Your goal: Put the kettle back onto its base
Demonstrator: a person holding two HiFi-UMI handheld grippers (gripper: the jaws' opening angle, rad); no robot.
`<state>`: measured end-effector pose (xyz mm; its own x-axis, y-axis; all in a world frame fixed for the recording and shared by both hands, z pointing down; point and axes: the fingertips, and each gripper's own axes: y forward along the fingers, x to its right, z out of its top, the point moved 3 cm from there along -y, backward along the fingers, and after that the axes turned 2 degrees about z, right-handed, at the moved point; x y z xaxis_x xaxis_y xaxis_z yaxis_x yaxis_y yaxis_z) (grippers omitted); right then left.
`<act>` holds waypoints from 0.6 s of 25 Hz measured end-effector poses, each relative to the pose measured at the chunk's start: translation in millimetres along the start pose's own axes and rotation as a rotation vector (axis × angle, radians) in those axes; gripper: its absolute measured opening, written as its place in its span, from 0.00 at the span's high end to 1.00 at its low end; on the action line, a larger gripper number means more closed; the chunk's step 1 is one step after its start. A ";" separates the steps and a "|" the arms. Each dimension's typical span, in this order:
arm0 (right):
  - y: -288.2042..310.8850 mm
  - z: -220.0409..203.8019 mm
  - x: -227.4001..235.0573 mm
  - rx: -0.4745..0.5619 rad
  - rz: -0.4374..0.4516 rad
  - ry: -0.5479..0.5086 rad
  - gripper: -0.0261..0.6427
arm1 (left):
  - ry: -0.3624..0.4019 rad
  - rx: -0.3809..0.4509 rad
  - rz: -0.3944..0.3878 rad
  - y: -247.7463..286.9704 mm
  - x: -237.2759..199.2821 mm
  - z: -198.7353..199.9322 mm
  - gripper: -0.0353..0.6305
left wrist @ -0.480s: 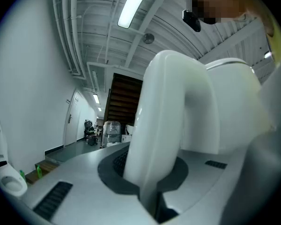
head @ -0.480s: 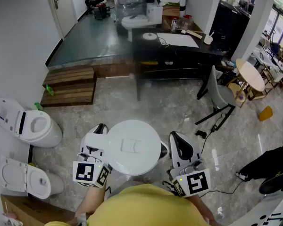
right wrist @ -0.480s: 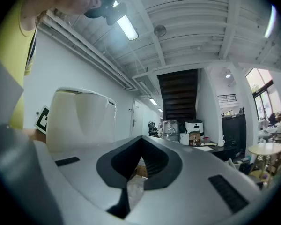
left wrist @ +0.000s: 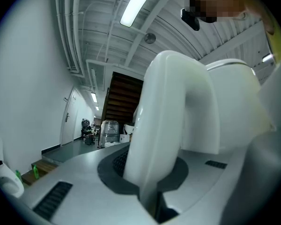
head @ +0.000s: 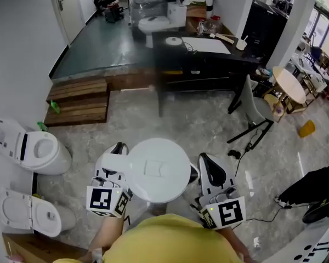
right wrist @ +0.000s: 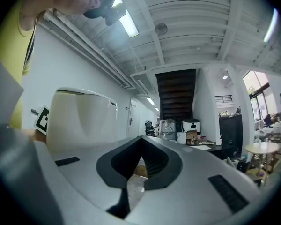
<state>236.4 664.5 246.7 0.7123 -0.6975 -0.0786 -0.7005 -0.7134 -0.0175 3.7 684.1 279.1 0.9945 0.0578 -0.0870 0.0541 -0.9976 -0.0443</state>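
A white kettle (head: pixel 156 170) hangs in front of me over the floor, and the head view shows its round lid from above. My left gripper (head: pixel 118 149) is shut on the kettle's curved white handle (left wrist: pixel 164 125), which fills the gap between the jaws in the left gripper view. My right gripper (head: pixel 204 159) hangs to the right of the kettle, shut and with nothing in it. The kettle's body (right wrist: pixel 82 116) stands at the left of the right gripper view. A round white disc with a cord, which looks like the base (head: pixel 174 41), lies on the black table (head: pixel 208 59) far ahead.
Two white toilets (head: pixel 30 147) stand on the floor at my left, and wooden steps (head: pixel 77 100) lead up to a raised grey platform. A grey chair (head: pixel 255 111) stands by the table's right end, a round table (head: pixel 289 86) beyond it. Cables (head: pixel 247 152) lie on the marble floor.
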 end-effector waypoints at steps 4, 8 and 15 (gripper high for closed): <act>10.5 -1.5 1.9 0.008 -0.011 0.030 0.94 | -0.015 0.010 -0.009 8.7 -9.1 0.8 0.89; 29.8 -7.0 7.4 -0.005 -0.005 0.027 0.94 | -0.025 0.009 -0.002 25.0 -19.2 -5.3 0.89; 89.1 -15.1 26.8 -0.010 -0.002 0.033 0.94 | -0.027 -0.003 0.012 72.7 -48.7 -14.5 0.89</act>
<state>193.7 581.2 258.1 0.7145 -0.6982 -0.0453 -0.6991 -0.7150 -0.0075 -39.5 608.2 294.6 0.9923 0.0470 -0.1144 0.0426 -0.9983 -0.0404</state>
